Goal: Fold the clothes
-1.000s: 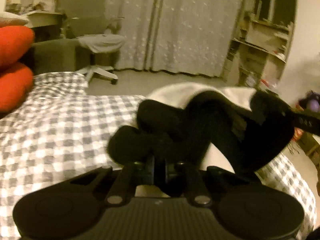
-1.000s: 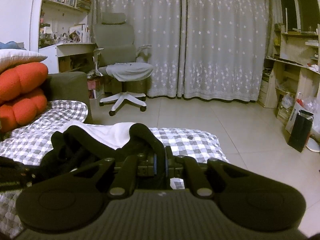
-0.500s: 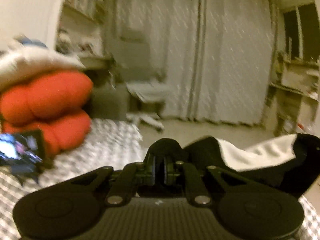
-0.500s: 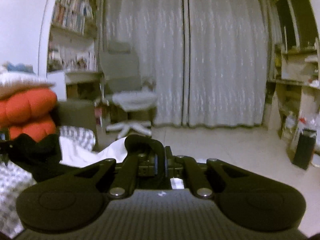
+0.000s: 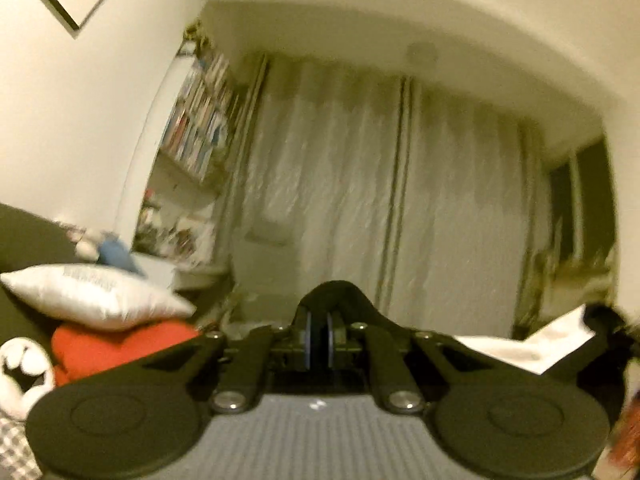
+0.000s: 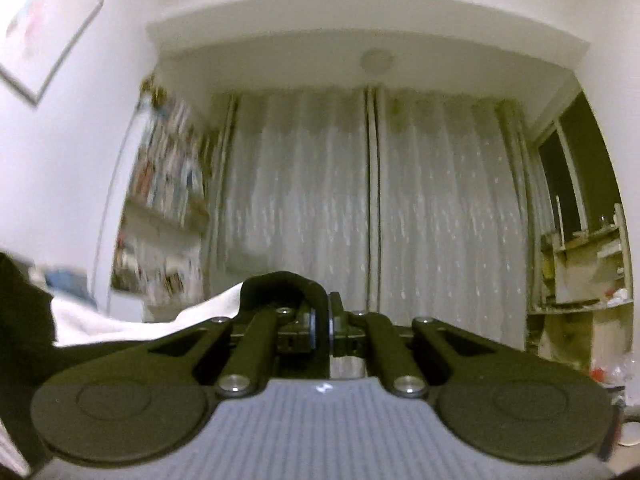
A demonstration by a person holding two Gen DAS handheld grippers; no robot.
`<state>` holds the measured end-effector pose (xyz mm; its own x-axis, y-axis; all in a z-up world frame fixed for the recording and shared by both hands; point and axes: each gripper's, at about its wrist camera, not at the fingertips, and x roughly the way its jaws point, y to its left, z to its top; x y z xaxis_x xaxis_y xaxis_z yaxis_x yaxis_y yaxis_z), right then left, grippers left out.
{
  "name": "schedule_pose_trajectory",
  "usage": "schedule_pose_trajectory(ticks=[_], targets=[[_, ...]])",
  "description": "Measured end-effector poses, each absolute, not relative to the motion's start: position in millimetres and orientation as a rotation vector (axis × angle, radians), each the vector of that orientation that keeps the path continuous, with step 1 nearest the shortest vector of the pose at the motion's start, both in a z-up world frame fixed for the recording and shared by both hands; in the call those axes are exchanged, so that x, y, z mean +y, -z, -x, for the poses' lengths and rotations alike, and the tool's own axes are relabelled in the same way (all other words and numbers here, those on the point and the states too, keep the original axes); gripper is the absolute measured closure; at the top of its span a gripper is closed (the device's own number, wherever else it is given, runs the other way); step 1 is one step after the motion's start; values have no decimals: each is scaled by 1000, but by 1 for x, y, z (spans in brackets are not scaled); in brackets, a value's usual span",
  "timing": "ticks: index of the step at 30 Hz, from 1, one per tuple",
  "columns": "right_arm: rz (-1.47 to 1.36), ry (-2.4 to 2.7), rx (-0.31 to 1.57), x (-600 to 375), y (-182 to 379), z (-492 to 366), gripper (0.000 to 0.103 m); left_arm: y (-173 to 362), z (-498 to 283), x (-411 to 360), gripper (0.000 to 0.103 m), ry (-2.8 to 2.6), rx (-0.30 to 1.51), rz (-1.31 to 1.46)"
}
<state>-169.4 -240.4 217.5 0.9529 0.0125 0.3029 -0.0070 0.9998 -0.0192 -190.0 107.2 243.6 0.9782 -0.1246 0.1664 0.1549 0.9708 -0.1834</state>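
Both tools are pointing slightly upward toward the curtains (image 6: 372,208) and ceiling; the bed is mostly out of view.

Left tool (image 5: 319,338): jaws are pressing together on a black fold of the garment (image 5: 516,346), which is bulging up over the fingertips. From there the cloth is trailing off to the right edge of the left view, showing white fabric with a black trim.

Right tool (image 6: 321,326): jaws are likewise pinching a black band of the same garment, humped just left of the fingertips. White cloth is running off to the left in that view, with more black fabric hanging at the far left edge.

So the garment is hanging in the air between the two tools, held at two points along a black edge.

Handling judgement: soft, light, limp cloth, sagging wherever it is not held. Nothing fragile here. The thick banded edge is looking like the sound place to hold; thin white fabric would likely slip or bunch.

Surroundings: white pillow (image 5: 96,294) sitting on an orange cushion (image 5: 120,346) at left, bookshelf (image 5: 200,120) beyond. Both views are blurred.
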Motion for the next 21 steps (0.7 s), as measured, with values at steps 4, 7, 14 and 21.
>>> schedule_pose_trajectory(ticks=[4,7,14,21], targets=[[-7,-35,-375,-247,-248,184,97,-268,223,113,95,163,-252,214],[-8,-24,-357,-246,-257,167,97,-270,209,111,95,151,-227,230],[-42,36,78,-232,-179,0,96,-206,58,94,94,67,90,181],[52,211,560,-232,-45,-120,87,-69,-73,103,56,-8,539,239]])
